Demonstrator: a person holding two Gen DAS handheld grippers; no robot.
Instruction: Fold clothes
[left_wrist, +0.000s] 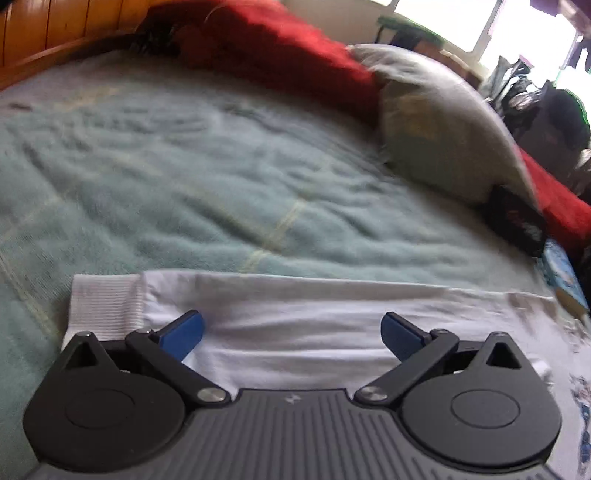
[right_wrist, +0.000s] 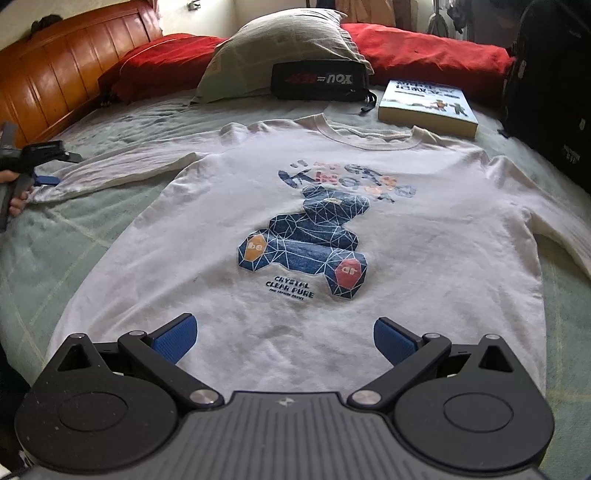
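1. Blur smeared the left wrist view; the far room by the window was hard to make out, and the sweatshirt's (right_wrist: 295, 221) right sleeve ran off the frame edge in the right wrist view.
2. Sweatshirt: white knit, spread flat and face up on the bed (right_wrist: 92, 236), collar toward the pillow (right_wrist: 280, 48), a blue faceted bear printed on the chest.
3. Left gripper (left_wrist: 291, 332): jaws wide, holding nothing, poised over the outstretched left sleeve (left_wrist: 295, 314) near its ribbed cuff (left_wrist: 107, 306). Whether the blue pads (left_wrist: 183, 332) touched the cloth could not be told.
4. Right gripper (right_wrist: 285, 338): jaws wide, holding nothing, above the hem, blue ribbed pads on black linkages.
5. Surroundings: a green towelling cover with pale stripes, a grey pillow, red cushions (right_wrist: 424, 51), a black pouch (right_wrist: 319, 79) with lettering, and a paperback (right_wrist: 428, 107) just beyond the collar. A dark bag (right_wrist: 550, 96) stood at the right edge.
6. Headboard (right_wrist: 55, 74): orange panelled wood behind the cushions.
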